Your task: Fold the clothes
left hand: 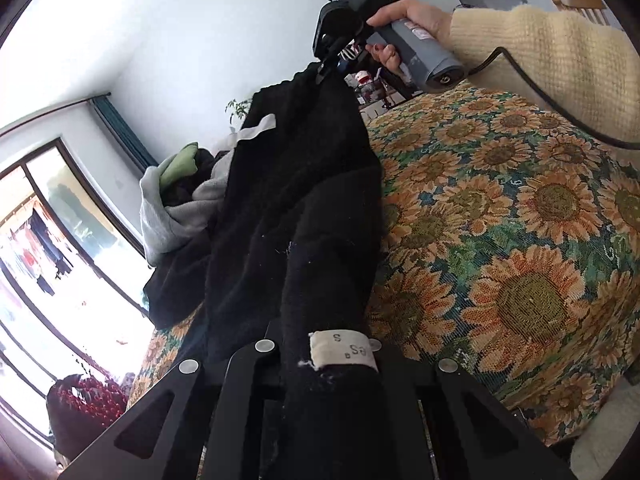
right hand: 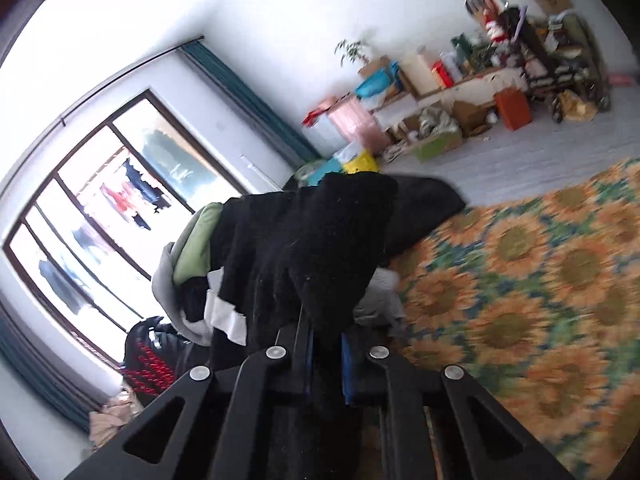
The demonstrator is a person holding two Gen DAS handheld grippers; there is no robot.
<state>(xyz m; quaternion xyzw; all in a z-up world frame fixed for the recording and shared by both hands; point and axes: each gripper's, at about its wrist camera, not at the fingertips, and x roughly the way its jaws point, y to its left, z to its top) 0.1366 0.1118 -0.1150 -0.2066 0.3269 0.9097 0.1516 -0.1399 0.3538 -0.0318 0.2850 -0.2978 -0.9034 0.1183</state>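
Sunflower-patterned woven cover (left hand: 520, 208) spreads over the surface being worked on, which could be a bed or a desk; a white-walled room with a big dark-framed window (right hand: 100, 220) lies behind it. Task thing: black fleecy garment (left hand: 288, 200), stretched in the air between both claws, its lower folds draping onto the cover beside a heap of grey, green and dark clothes (left hand: 180, 192). Left claw (left hand: 324, 364) clenched on one end of the black garment, at a small white size label (left hand: 344, 350). Right claw (right hand: 324, 344) clenched on the other end, fabric bunched between the blue pads; in the left wrist view it shows far off (left hand: 328, 66), pinching the top edge. The right wrist view is motion-blurred on the cover, so that hand is probably mid-move. Pose: right hand (left hand: 404, 26) wraps the grey handle, cream knit sleeve (left hand: 540, 64) behind it, claw angled down onto the cloth edge and held higher than the left. Left claw points forward and slightly down along the garment. Step in hand, as I judge it: spreading the piece taut before laying it flat. To do it well, keep both grips firm, pull the ends apart evenly so no twist stays, lift clear of the heap, then lower onto bare cover well away from the pile.
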